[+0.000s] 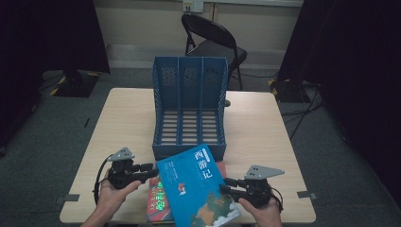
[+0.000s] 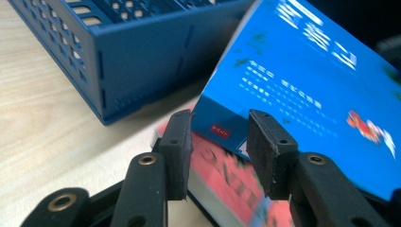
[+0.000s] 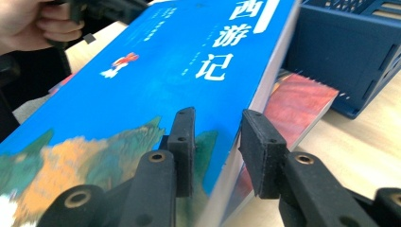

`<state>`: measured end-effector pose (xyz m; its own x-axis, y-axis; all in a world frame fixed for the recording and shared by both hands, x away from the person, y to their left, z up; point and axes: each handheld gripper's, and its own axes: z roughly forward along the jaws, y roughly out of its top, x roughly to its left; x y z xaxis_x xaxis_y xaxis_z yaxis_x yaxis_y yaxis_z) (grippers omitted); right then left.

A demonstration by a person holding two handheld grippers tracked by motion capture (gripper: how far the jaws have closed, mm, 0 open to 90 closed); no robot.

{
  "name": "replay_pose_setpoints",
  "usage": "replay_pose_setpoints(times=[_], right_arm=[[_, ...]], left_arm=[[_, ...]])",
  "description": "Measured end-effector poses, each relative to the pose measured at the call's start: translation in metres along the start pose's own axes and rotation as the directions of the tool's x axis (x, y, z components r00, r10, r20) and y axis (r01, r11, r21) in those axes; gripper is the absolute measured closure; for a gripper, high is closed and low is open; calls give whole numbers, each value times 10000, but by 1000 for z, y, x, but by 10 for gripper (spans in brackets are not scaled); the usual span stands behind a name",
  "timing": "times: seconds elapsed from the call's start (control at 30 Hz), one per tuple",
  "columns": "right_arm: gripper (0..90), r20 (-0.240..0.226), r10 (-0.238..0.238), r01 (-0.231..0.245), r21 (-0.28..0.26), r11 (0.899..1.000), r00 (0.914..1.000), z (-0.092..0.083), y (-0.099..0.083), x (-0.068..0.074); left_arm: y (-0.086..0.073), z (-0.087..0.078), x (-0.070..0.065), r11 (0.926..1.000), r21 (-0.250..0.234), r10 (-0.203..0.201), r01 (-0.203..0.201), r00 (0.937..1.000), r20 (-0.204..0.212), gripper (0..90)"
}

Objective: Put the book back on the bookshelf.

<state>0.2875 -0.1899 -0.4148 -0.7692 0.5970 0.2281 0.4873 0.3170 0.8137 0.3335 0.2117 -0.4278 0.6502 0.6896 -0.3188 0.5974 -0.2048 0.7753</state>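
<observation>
A blue book [image 1: 194, 184] with white Chinese characters on its cover is held tilted over a red book [image 1: 158, 203] that lies at the table's front edge. My left gripper [image 1: 152, 171] grips the blue book [image 2: 307, 85] at its spine corner, one pad under it and one on the cover. The red book [image 2: 222, 175] shows below these jaws. My right gripper [image 1: 224, 184] is shut on the opposite page edge of the blue book [image 3: 165, 71], with the red book [image 3: 298, 99] underneath.
A blue three-slot file rack [image 1: 189, 109] lies just beyond the books on the wooden table [image 1: 127, 123], its open front facing me. A black folding chair [image 1: 213, 42] stands behind the table. Bare tabletop lies left and right of the rack.
</observation>
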Motion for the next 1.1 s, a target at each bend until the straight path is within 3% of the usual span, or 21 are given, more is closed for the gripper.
replay_pose_setpoints(times=[0.1, 0.2, 0.23, 0.27, 0.3, 0.33, 0.43, 0.47, 0.53, 0.57, 0.63, 0.7, 0.87, 1.0, 1.1], right_arm=[[675, -99, -57, 58, 27, 10000, 9999, -3, -2, 2], [639, 340, -310, 313, -96, 9995, 9989, 0, 4, 3], [634, 395, -360, 366, -141, 9992, 9986, 5, 8, 0], [609, 316, -341, 346, -143, 9993, 9989, 12, 15, -5], [609, 316, -341, 346, -143, 9993, 9989, 12, 15, -5], [608, 417, -432, 439, -148, 9989, 9982, 21, 22, -10], [603, 522, -267, 286, -370, 9989, 9983, 26, 26, -17], [606, 453, -166, 183, -372, 9991, 9988, 30, 27, -22], [622, 375, -86, 101, -400, 9991, 9993, 31, 27, -22], [617, 335, -115, 128, -376, 9992, 9994, 32, 26, -21], [614, 442, -52, 67, -336, 9994, 9990, 31, 24, -18], [613, 501, -52, 70, -350, 9994, 9987, 30, 23, -16], [611, 584, -140, 152, -203, 9997, 9982, 24, 19, -8], [610, 645, -111, 128, -247, 9996, 9979, 21, 15, -2], [612, 525, -56, 70, -261, 9996, 9986, 17, 9, 5]], left_arm=[[5, 5, 3, 9996, -31, -266, 266, 9996, -73, 588], [4, 3, 0, 9997, -54, -239, 239, 9997, -85, 563], [3, 1, -4, 10000, -21, -82, 81, 9995, -293, 529], [0, -3, -14, 9989, -106, 446, -453, 9974, -570, 496], [0, -3, -14, 9989, -106, 446, -453, 9974, -570, 498], [-2, -6, -22, 9984, -232, 515, -521, 9983, -262, 498], [-3, -6, -26, 9985, -194, 513, -517, 9985, -183, 497], [-4, -3, -28, 9995, -157, 273, -269, 9993, 270, 496], [-5, -1, -29, 9995, -201, 231, -223, 9988, 424, 494], [-5, 1, -29, 9998, -183, 69, -57, 9976, 695, 498], [-5, 4, -32, 9998, -147, 134, -125, 9979, 639, 495], [-4, 4, -35, 9985, -158, 528, -521, 9976, 442, 491], [0, 9, -34, 9991, -200, 391, -385, 9988, 299, 493], [6, 17, -33, 9983, -203, 551, -549, 9984, 117, 482], [11, 22, -28, 9978, -235, 620, -614, 9978, 238, 478]])
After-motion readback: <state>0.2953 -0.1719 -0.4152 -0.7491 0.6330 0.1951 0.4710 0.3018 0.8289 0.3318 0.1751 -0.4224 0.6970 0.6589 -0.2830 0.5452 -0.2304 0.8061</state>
